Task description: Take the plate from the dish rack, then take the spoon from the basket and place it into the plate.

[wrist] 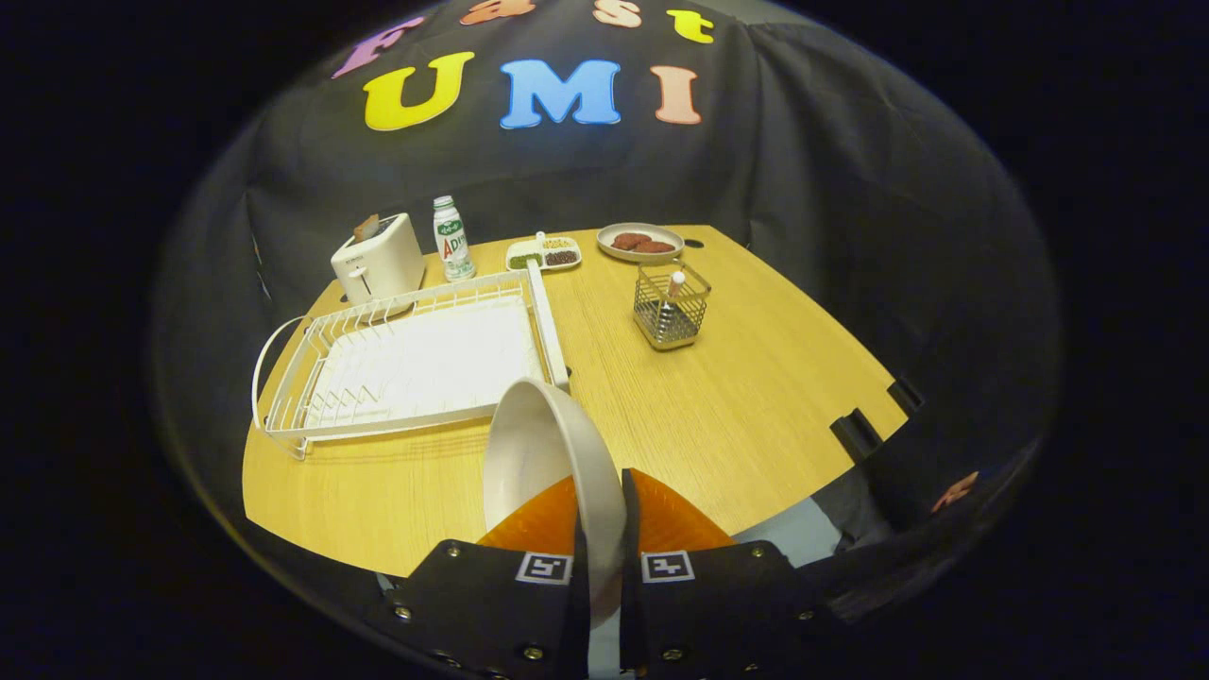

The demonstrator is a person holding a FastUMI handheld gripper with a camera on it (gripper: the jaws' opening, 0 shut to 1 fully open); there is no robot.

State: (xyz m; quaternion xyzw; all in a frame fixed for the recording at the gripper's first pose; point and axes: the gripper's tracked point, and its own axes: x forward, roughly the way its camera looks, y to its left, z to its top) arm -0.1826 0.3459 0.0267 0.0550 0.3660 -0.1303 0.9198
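Note:
My gripper [603, 515] is shut on the rim of a pale plate [538, 453], which stands on edge between the fingers, lifted above the wooden table [756, 397]. The white wire dish rack [416, 364] lies just beyond and to the left, with nothing standing in it. Farther ahead and to the right stands a small wire basket [671, 304]; the spoon [675, 283] sticks up inside it with a pale handle end showing.
Behind the rack are a white toaster [378, 260] with toast in it and a bottle [452, 239]. A divided snack tray [543, 253] and a plate of brown food [640, 242] sit at the table's far edge.

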